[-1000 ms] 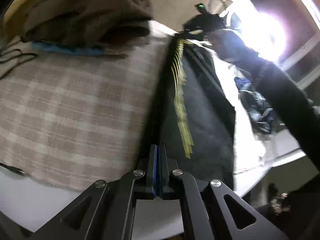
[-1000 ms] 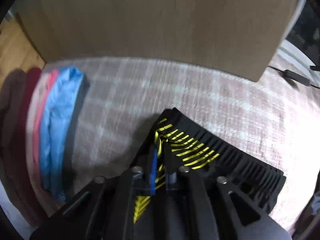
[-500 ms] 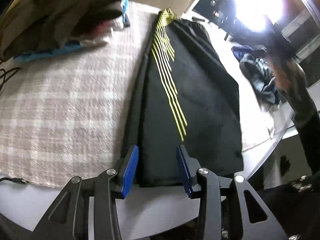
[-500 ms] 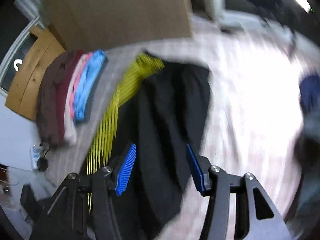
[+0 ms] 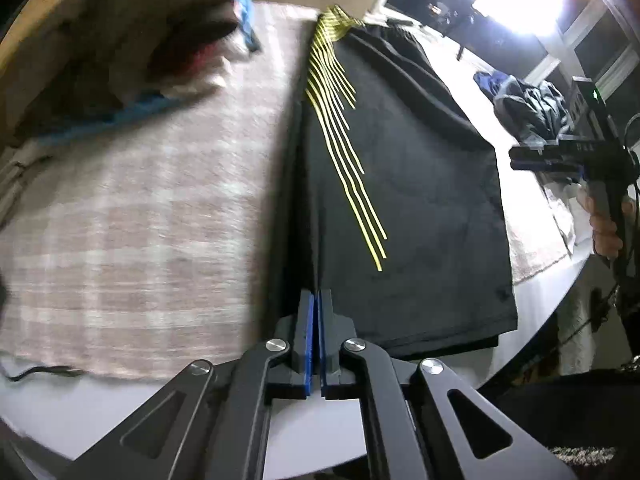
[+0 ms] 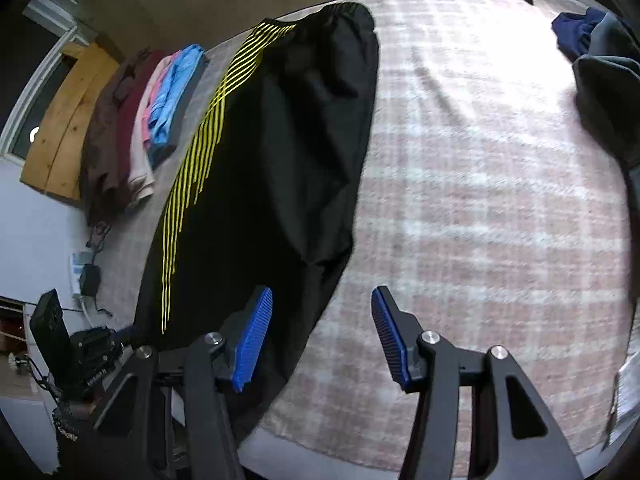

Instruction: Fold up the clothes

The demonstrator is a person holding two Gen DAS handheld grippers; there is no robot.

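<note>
A plaid cloth (image 6: 480,184) is covering the counter (image 5: 168,404), whose white surface is showing only along the near edge. Black shorts with yellow stripes (image 5: 400,184) are lying flat on the cloth, running from the near edge toward the far edge. A stack of folded clothes (image 6: 132,128) is sitting near the far left corner; the left wrist view is blurring it and cutting it off. A dark garment pile (image 6: 600,64) is lying at the right edge, cropped in both views. The right claw (image 6: 322,336) is standing about half open over the cloth, gripping nothing. The left claw (image 5: 319,308) is closed narrow at the near hem of the shorts; whether fabric is pinched is hard to make out. Only the left wrist view is showing the person's right hand (image 5: 606,224).
</note>
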